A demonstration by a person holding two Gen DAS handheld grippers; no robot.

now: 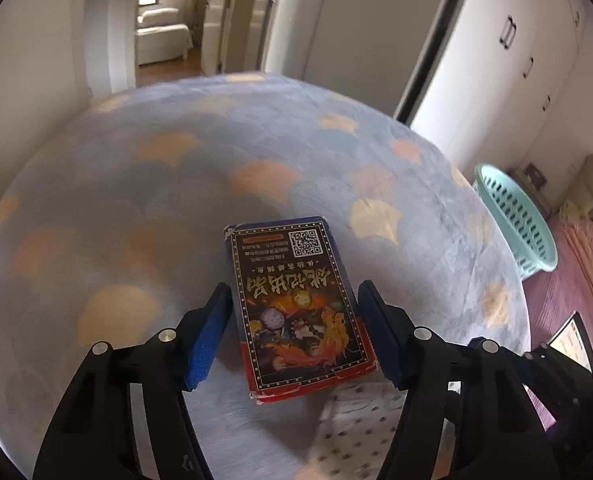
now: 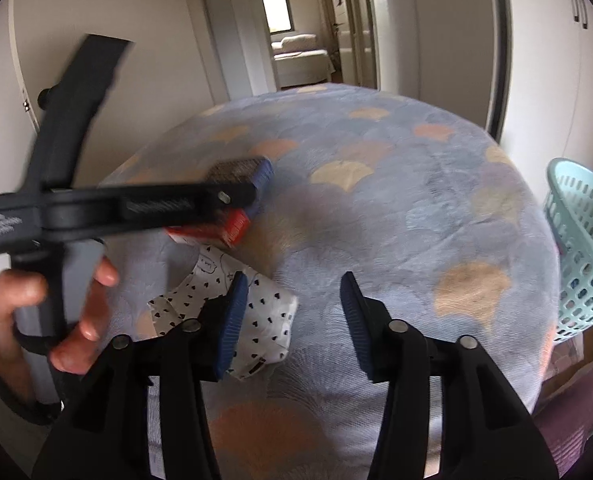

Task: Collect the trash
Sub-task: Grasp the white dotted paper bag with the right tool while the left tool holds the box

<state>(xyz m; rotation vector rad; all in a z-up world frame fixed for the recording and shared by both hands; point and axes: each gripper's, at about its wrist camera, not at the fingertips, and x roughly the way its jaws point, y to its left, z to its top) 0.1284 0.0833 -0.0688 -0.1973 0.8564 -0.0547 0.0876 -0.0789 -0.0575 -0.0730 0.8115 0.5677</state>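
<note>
- A printed card box (image 1: 296, 304) lies flat on a bed's fleece blanket (image 1: 156, 200), blue-grey with pale shell shapes, its red end nearest the camera and its QR-coded end farther off.
- The left gripper (image 1: 294, 332) straddles the box: its jaws stand partly open, one blue pad close by each long edge, neither plainly pressing, so nothing is gripped yet.
- Just near of the box, at its right corner, lies a crumpled white paper wrapper (image 2: 268, 320) dotted with small black hearts.
- The right gripper (image 2: 290, 324) hangs over that wrapper with jaws partly open and empty; the left pad overlaps the paper in the wrist view, and whether it touches cannot be told.
- A person's hand (image 2: 52, 320) works the left gripper's handle, at the left of the right wrist view.
- A mint-green slatted basket (image 1: 516, 224) stands off the bed's right side, the likely home for the rubbish.
- Handling, as a judgement: the box looks light and fairly stiff, with glossy faces and scuffed corners; pinching it across its narrow width, along the long edges near the middle, should hold it.
- The wrapper looks featherlight and limp; a raised fold is the place to bite.
- The soft blanket may give under the pads.
</note>
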